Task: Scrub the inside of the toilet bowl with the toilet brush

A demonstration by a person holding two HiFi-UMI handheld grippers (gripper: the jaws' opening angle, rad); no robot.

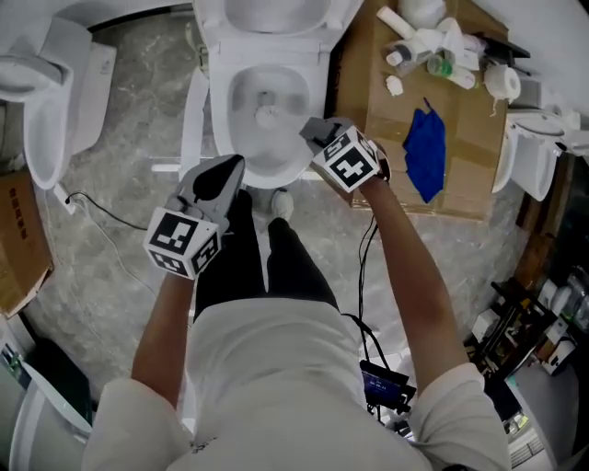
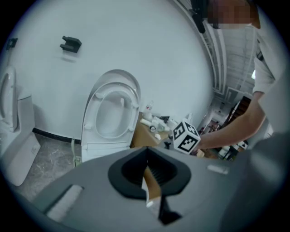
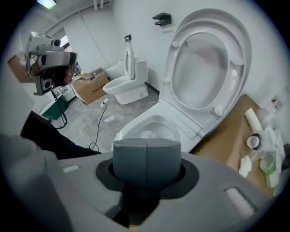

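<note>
The white toilet bowl (image 1: 222,124) stands ahead of me with its seat and lid (image 1: 276,14) raised; the right gripper view shows the bowl (image 3: 152,129) and the raised seat (image 3: 204,63). A pale round shape (image 1: 267,115) lies at the bowl's bottom, and I cannot tell what it is. No toilet brush is clearly in view. My right gripper (image 1: 317,133) hovers over the bowl's right front rim, jaws shut on nothing (image 3: 146,158). My left gripper (image 1: 221,179) sits at the bowl's left front edge, jaws together and empty (image 2: 149,174).
A small white object (image 1: 281,204) stands on the floor at the bowl's foot, between my legs. A cardboard sheet (image 1: 386,120) at the right carries a blue cloth (image 1: 425,152) and white bottles (image 1: 428,41). Other toilets stand at the left (image 1: 51,101) and right (image 1: 529,152). A cable (image 1: 101,212) runs across the floor.
</note>
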